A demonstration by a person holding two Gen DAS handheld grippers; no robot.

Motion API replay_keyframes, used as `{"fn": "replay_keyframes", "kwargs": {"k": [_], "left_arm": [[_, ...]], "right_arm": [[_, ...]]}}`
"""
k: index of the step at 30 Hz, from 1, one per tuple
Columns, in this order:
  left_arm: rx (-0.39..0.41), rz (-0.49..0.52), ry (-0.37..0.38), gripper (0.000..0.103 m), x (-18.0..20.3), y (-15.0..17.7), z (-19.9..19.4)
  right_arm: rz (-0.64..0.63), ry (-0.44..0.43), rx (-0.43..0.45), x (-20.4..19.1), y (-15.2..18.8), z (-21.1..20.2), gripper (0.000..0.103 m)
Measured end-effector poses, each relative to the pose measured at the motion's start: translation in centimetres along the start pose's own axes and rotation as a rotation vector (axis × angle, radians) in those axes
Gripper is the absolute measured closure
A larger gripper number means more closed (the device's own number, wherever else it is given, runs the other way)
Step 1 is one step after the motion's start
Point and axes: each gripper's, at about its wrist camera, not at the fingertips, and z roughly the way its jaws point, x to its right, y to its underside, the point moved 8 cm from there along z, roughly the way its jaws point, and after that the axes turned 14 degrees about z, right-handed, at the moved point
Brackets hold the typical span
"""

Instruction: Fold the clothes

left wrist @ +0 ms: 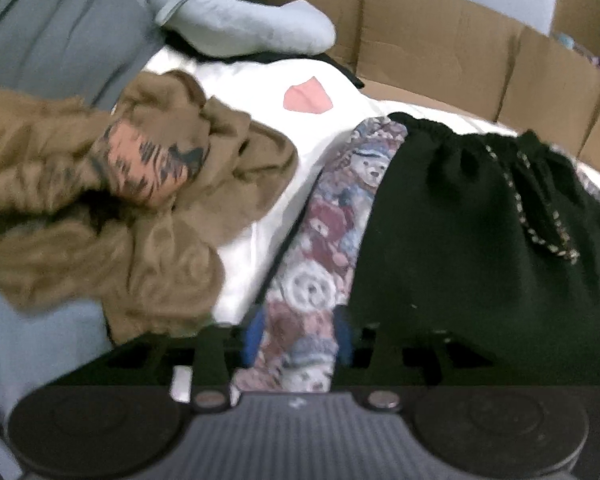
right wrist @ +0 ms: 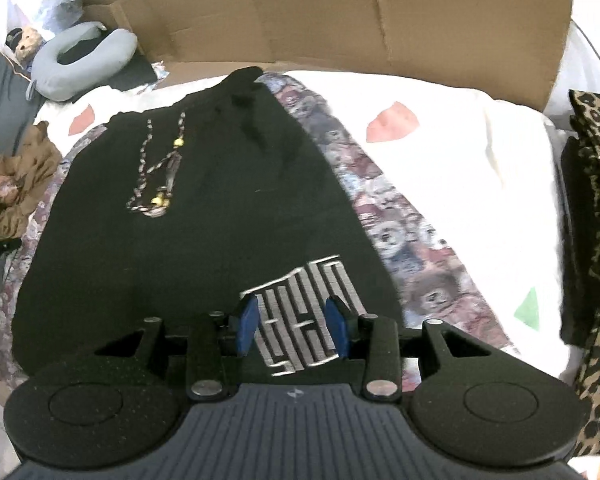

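A black garment (right wrist: 188,220) with a patterned drawstring (right wrist: 156,176) and a silver embroidered logo (right wrist: 304,312) lies spread flat on a teddy-bear print cloth (right wrist: 400,216). My right gripper (right wrist: 292,326) hovers over the logo at the garment's near edge. Its blue pads (right wrist: 246,328) stand apart with nothing pinched. In the left wrist view the same black garment (left wrist: 480,240) lies to the right. My left gripper (left wrist: 300,336) stands open over the strip of teddy-bear cloth (left wrist: 332,220) beside the garment's left edge. Its pads (left wrist: 344,336) are blurred.
A crumpled brown garment (left wrist: 140,208) lies left of the teddy-bear cloth on a white sheet (right wrist: 460,184). A grey neck pillow (right wrist: 84,60) sits at the back left. Cardboard (right wrist: 340,20) lines the far side. Leopard-print fabric (right wrist: 596,240) is at the right edge.
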Motion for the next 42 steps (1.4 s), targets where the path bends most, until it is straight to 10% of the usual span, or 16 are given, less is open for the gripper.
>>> {"fn": "replay_keyframes", "kwargs": {"k": [11, 16, 29, 42], "left_arm": [[-0.053, 0.082, -0.016, 0.060, -0.8, 0.5, 3.9], [-0.028, 0.064, -0.010, 0.101, -1.3, 0.8, 3.9], [-0.043, 0.073, -0.056, 0.100, -1.9, 0.6, 4.1], [-0.061, 0.020, -0.005, 0.074, -2.1, 0.3, 4.3]], "right_arm": [[0.029, 0.022, 0.042, 4.2, -1.3, 0.6, 0.059], [0.028, 0.046, 0.059, 5.2, -2.2, 0.5, 0.059], [0.040, 0.106, 0.123, 7.8, -4.7, 1.4, 0.059], [0.013, 0.121, 0.122, 8.3, -7.9, 6.0, 0.060]]}}
